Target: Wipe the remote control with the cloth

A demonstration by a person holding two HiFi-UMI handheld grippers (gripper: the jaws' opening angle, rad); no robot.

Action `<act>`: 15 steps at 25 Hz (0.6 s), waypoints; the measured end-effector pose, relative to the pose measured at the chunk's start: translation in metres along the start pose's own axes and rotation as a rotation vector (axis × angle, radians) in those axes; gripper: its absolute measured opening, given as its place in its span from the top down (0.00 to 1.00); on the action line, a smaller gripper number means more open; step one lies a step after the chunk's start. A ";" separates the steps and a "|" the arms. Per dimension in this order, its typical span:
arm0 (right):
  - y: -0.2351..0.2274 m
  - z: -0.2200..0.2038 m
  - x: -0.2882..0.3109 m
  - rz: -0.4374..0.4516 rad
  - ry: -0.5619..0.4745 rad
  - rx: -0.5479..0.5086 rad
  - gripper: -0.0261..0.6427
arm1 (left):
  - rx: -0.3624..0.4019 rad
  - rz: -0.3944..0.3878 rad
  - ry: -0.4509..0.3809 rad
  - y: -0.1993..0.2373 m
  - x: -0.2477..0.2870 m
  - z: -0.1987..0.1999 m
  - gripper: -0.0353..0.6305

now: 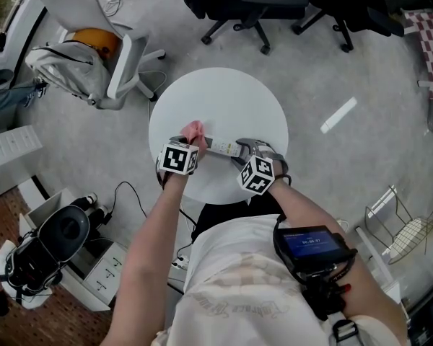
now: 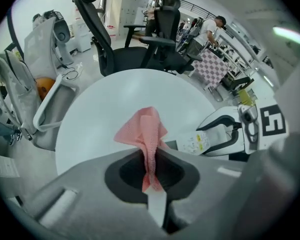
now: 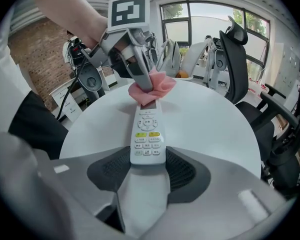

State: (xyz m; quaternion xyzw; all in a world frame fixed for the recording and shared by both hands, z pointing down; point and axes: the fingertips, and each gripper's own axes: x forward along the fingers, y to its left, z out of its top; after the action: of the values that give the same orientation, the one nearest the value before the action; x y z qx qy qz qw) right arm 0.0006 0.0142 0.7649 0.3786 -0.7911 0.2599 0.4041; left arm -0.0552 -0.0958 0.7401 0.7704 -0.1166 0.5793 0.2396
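Near the table's (image 1: 231, 96) edge closest to the person, the right gripper (image 3: 149, 165) is clamping one end of the white remote control (image 3: 148, 134), while the left gripper (image 2: 151, 176) is pinching the pink cloth (image 2: 142, 129) tight and pressing it on the remote's other end.

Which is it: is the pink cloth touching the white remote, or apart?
Touching. The right gripper view shows the cloth lying on the far end of the remote, covering it, with no gap between them.
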 end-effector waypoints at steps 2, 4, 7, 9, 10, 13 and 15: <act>0.000 0.002 0.000 0.000 -0.005 -0.003 0.62 | 0.003 -0.025 0.011 -0.010 0.005 -0.001 0.91; 0.000 0.004 0.000 0.000 -0.009 -0.002 0.62 | 0.010 -0.054 0.016 -0.021 0.009 -0.002 0.91; 0.000 0.006 0.000 0.000 -0.008 0.003 0.62 | 0.012 -0.096 0.010 -0.041 0.014 -0.001 0.91; 0.000 0.006 0.001 -0.001 -0.008 0.003 0.62 | 0.009 -0.113 0.005 -0.052 0.017 0.000 0.91; 0.000 0.006 0.001 -0.003 -0.008 0.001 0.62 | 0.009 -0.120 0.001 -0.056 0.017 0.001 0.91; -0.001 0.005 0.000 -0.008 -0.009 -0.003 0.62 | 0.015 -0.147 -0.007 -0.069 0.018 0.005 0.91; 0.000 0.004 0.000 -0.010 -0.009 -0.002 0.62 | 0.028 -0.164 -0.009 -0.079 0.018 0.007 0.91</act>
State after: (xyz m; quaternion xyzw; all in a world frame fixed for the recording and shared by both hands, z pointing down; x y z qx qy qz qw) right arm -0.0013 0.0109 0.7630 0.3832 -0.7914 0.2553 0.4020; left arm -0.0077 -0.0303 0.7374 0.7832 -0.0462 0.5559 0.2747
